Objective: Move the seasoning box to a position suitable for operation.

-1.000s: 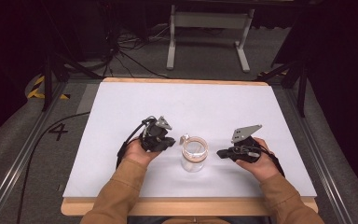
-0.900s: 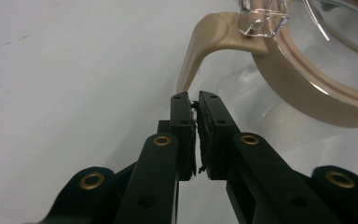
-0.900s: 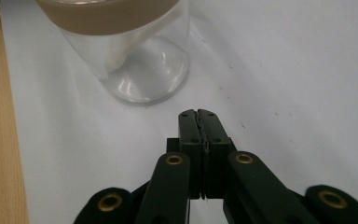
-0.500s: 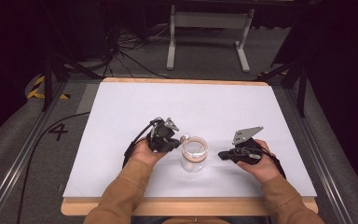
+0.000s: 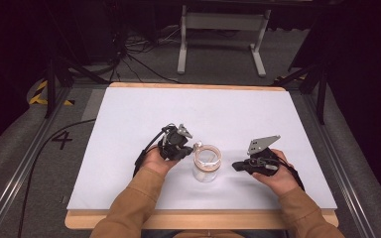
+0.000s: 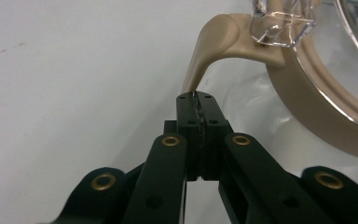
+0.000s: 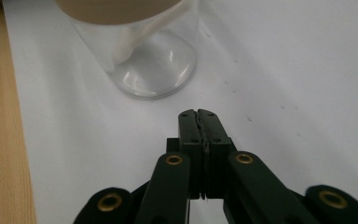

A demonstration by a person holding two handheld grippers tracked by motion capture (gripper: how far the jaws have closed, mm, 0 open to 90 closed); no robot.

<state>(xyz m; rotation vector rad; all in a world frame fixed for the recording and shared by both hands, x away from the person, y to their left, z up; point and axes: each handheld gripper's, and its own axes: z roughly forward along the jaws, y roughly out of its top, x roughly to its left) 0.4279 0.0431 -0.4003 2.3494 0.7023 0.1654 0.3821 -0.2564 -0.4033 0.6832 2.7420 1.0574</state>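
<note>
**Left gripper pinches the jar's lid tab; right gripper rests closed beside it**

A clear glass jar (image 5: 207, 166) stands upright on the white table (image 5: 129, 119), near the front edge and between the person's two hands. A beige ring (image 6: 317, 116) runs around its mouth, and the lid inside the ring is transparent. Through the lid and the glass wall the jar looks empty, though reflections make this hard to be sure of. In the right gripper view the jar's round base (image 7: 154, 70) sits flat on the white surface, close to the wooden front edge (image 7: 0, 140) of the table.

The left gripper (image 5: 186, 148) sits just to the left of the jar. Its jaws are pressed together on the thin end of a beige tab (image 6: 214, 46) that curves out from the ring, next to a clear plastic catch (image 6: 284, 23).

The right gripper (image 5: 238, 165) lies to the right of the jar, apart from it, jaws pressed together on nothing and pointing toward the jar's base.

Beyond the table, a grey metal stand (image 5: 223, 29) and black cables (image 5: 144, 59) are on the floor. A "4" (image 5: 62, 140) is marked on the floor at the left.
</note>
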